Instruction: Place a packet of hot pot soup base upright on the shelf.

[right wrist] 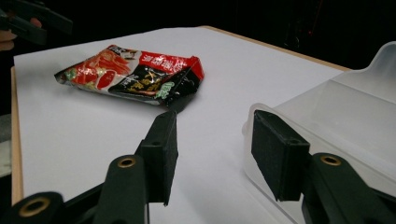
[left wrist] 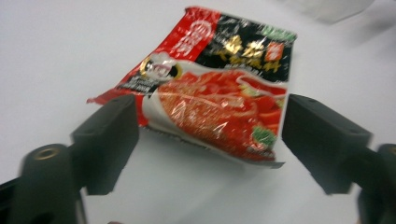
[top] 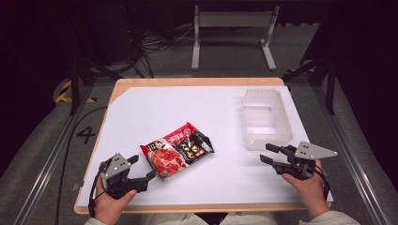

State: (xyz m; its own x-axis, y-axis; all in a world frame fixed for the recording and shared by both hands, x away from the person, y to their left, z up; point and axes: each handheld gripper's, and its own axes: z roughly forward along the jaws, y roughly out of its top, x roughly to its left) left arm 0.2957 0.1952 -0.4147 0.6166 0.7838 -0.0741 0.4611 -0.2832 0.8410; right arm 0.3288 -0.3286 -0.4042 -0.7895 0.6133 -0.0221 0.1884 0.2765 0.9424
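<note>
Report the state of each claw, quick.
Left claw: open, empty, jaws either side of the near end of the noodle packet.
Right claw: open, empty, beside the clear plastic bin.

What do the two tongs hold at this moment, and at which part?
Nothing is held. The left tongs stand open near the red and black plastic food packet; the right tongs are open beside the clear plastic bin.

Left tool [top: 141,169] and right tool [top: 268,153], black two-jaw bodies, grey three-cornered top plates with dark screw dots, brass-ringed holes, trailing black cables, pale sleeves
</note>
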